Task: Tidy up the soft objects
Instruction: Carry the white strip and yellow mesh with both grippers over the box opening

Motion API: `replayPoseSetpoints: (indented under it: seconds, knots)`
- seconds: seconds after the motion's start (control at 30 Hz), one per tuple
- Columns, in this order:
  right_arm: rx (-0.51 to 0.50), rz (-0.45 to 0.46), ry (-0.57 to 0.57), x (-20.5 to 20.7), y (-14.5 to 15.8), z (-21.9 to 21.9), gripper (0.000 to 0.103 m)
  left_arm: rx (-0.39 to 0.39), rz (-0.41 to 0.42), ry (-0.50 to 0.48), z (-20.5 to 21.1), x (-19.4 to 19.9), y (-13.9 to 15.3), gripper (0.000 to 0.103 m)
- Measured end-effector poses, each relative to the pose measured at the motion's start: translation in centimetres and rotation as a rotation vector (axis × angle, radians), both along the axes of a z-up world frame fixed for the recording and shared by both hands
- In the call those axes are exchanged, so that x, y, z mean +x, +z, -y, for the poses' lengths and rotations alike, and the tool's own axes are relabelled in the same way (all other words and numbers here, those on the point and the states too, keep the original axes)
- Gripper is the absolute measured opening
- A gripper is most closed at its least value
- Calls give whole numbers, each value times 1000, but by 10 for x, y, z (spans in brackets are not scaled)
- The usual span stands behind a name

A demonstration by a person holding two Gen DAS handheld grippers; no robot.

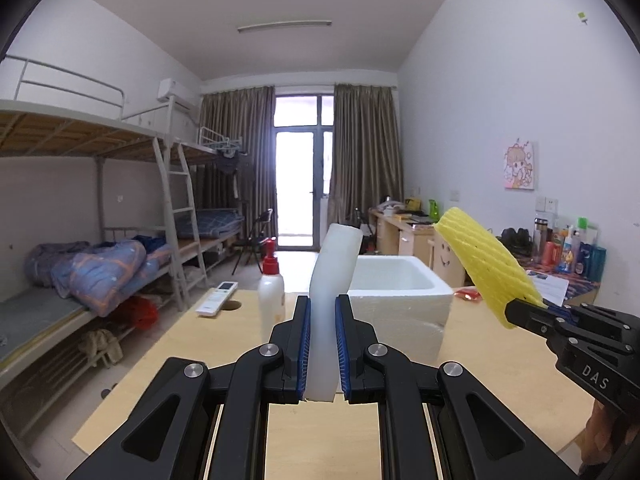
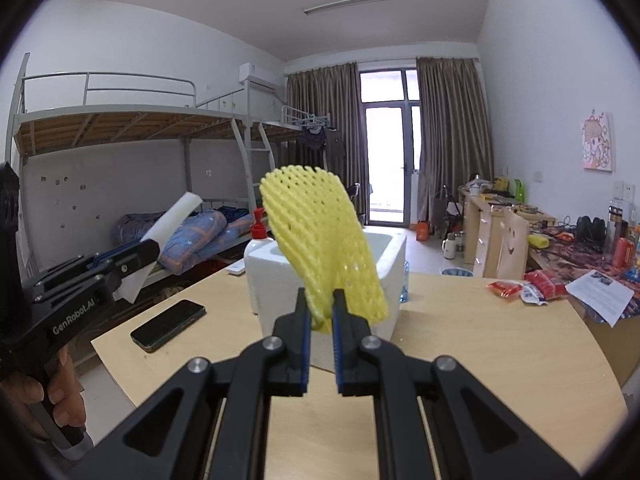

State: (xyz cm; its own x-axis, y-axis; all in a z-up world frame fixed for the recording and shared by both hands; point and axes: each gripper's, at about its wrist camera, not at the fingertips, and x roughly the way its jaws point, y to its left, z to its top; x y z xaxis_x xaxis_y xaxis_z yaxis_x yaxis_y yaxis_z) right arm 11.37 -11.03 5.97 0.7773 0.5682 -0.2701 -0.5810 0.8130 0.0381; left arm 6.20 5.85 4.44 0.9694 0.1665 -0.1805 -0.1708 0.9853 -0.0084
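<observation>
My left gripper (image 1: 322, 302) is shut on a white foam strip (image 1: 334, 268) that stands up between its blue pads and bends to the right at the top. The same gripper (image 2: 142, 254) and white foam strip (image 2: 172, 216) show at the left of the right wrist view. My right gripper (image 2: 320, 298) is shut on a yellow foam net sleeve (image 2: 316, 232), held upright above the table. In the left wrist view that gripper (image 1: 520, 312) enters from the right with the yellow net (image 1: 486, 264). A white foam box (image 1: 398, 296), open at the top, stands on the table just behind both; it also shows behind the net (image 2: 390, 276).
On the wooden table (image 1: 500, 376) stand a white pump bottle with a red top (image 1: 272, 300) and a remote control (image 1: 218, 298). A black phone (image 2: 168, 324) lies at the left; red snack packets (image 2: 524, 286) and papers lie at the right. Bunk beds line the left wall, cluttered desks the right.
</observation>
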Motion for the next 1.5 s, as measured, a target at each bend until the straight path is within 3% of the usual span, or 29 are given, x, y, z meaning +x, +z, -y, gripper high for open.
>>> replayPoseSetpoints:
  seconds: [0.7,1.5]
  knots:
    - [-23,-15,-16,7,2,-13,12,21,-33,-18,1,24,-2,13]
    - [-24,5,-27,44,28,-37,12,47,-8,-49,-13,65,32,13]
